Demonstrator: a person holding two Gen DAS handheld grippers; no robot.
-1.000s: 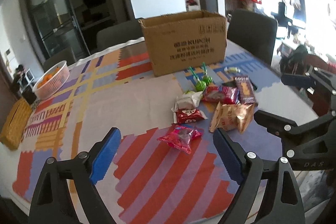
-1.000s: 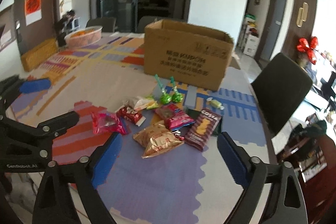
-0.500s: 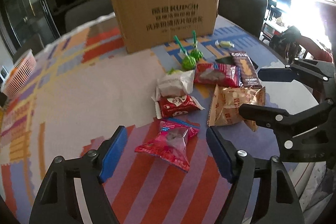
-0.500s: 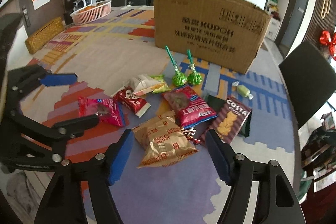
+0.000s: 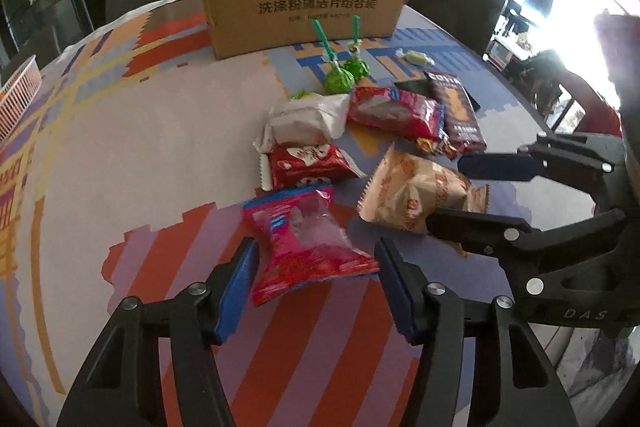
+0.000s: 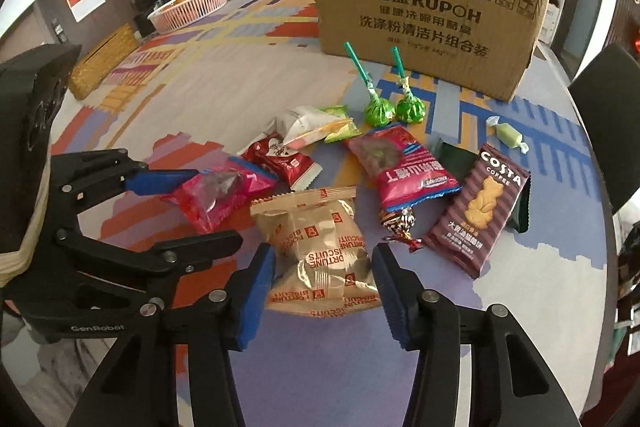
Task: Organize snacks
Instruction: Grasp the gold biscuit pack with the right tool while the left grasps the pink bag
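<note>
Grippers (image 5: 316, 277) (image 6: 324, 277) gape around pink packet (image 5: 304, 239) and lengthwise fortune-biscuit packet (image 6: 324, 251).

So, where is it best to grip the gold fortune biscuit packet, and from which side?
Probably across the puffed middle of the gold fortune biscuit packet, coming from the near table edge, as the open right gripper already straddles it. It lies flat, its crimped ends pointing near and far, so its long sides face the pads.

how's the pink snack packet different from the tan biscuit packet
The pink snack packet is glossy with a clear window; the tan biscuit packet is opaque with red print. The pink one sits between the left tool's fingers, the tan one between the right tool's. Both lie flat on the table, ungripped.
</note>
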